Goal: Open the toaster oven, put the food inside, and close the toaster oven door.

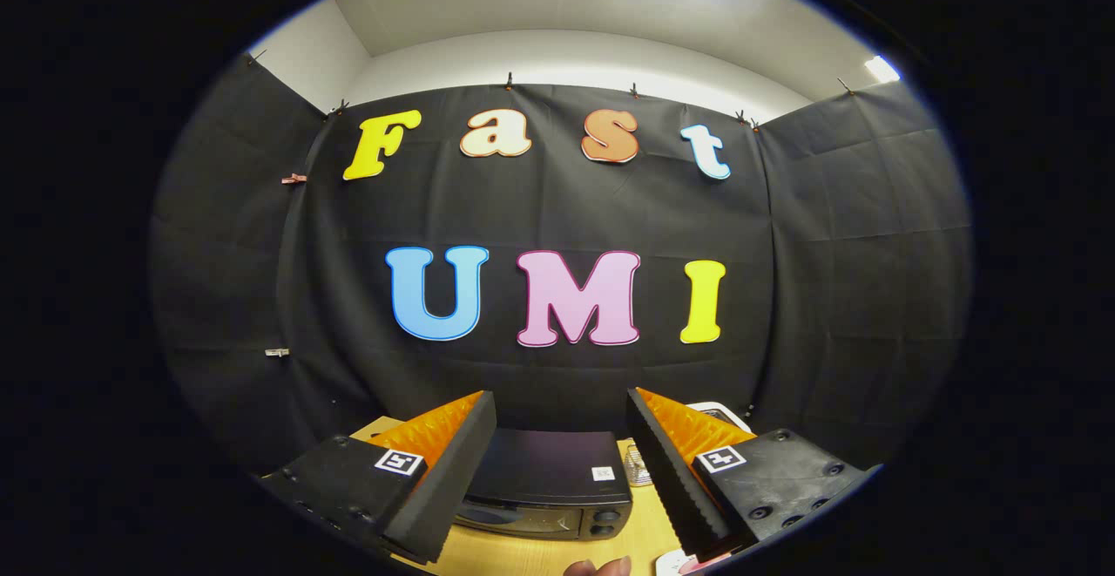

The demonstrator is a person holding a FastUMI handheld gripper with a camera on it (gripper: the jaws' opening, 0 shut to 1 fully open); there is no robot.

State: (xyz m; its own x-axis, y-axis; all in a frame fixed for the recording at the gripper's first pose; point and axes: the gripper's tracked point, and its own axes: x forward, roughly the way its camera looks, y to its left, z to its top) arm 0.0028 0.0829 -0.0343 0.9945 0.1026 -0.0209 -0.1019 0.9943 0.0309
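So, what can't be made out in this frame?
- Food: nothing identifiable; a white-rimmed item sits mostly behind the right finger.
- Toaster oven: the door front is small and partly hidden by the left finger.
- Hand: cut off at the edge.
- Gripper: open, holding nothing.

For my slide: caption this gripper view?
Open gripper held above the closed toaster oven on the wooden table.

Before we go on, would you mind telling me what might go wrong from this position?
The toaster oven lies low between the open fingers with its door apparently shut, so the approach may miss the door. A fingertip on the wooden table near the fingers could get bumped.
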